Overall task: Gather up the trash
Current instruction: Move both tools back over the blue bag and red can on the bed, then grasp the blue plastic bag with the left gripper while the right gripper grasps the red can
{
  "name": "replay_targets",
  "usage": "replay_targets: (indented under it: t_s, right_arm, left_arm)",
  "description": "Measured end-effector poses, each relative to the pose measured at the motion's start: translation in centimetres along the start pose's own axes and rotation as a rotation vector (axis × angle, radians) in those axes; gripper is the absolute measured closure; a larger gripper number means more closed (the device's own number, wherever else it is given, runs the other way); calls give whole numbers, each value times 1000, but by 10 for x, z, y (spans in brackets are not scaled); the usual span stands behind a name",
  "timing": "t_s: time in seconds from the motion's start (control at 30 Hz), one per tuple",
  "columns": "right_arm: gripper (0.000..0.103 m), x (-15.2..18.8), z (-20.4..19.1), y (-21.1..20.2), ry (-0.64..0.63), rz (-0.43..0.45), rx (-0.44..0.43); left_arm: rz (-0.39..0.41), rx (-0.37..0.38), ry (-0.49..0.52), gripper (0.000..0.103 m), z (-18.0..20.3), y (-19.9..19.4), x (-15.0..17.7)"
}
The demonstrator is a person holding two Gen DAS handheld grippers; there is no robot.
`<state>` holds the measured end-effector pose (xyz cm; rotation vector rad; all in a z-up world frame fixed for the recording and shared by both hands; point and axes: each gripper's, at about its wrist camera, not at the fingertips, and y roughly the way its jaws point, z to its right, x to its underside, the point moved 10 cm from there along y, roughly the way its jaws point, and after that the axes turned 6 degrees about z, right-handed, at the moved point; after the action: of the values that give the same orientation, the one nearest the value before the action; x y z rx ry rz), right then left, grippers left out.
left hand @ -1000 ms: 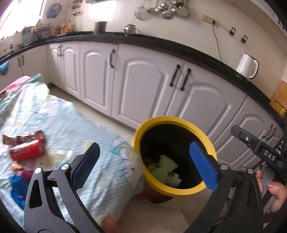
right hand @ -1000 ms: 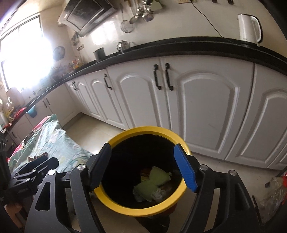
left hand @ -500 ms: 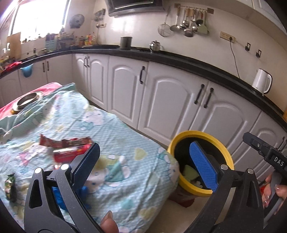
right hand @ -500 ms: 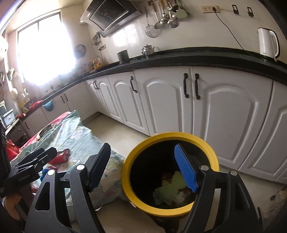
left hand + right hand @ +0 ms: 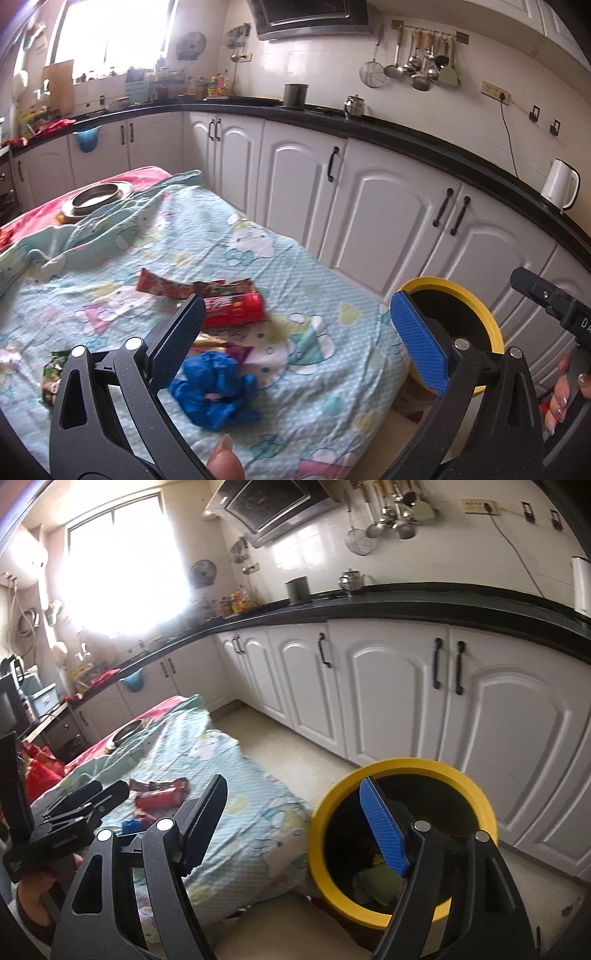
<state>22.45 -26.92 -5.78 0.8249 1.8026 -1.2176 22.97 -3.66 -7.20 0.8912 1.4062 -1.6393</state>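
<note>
Trash lies on the table's light-blue cartoon cloth [image 5: 303, 266]: a red snack packet [image 5: 236, 310], a long red wrapper [image 5: 173, 286], a crumpled blue glove [image 5: 214, 384] and a small green wrapper [image 5: 51, 373]. My left gripper [image 5: 299, 339] hangs open over the table's near part, with nothing between its fingers. The yellow-rimmed black bin [image 5: 391, 771] stands on the floor by the table's right end, with green trash [image 5: 376, 882] inside. My right gripper [image 5: 295, 827] is open and empty, above the gap between table and bin. In the right wrist view my left gripper [image 5: 92, 794] shows at the left, near the red packet [image 5: 159, 799].
White cabinets [image 5: 369, 206] under a black counter [image 5: 406, 136] run behind the table and bin, with a strip of floor [image 5: 295, 746] between. A metal plate [image 5: 98, 194] sits at the table's far end. A white kettle [image 5: 559, 184] stands on the counter.
Both grippers have swung left, away from the bin and toward the table. The bin has slid to the right in both views and the trash on the cloth has come into view. Both stay open.
</note>
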Motion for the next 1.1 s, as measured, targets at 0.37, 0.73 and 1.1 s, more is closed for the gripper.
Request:
replay_targets:
  t_s: [0.37,0.73,1.1]
  right_arm:
    - [31,-5,-53,23,-25,-51,-145]
    - [37,-9,-110,64,-112,-112,-259]
    - [47,18,-179,119,-314,-231,-385]
  left_arm:
    - [-32,-43,-41,11,-43,-7,14]
    - [-141,-11,-124,42,-82,-3,47]
    - [-228,74,-134,49,-78,3,78]
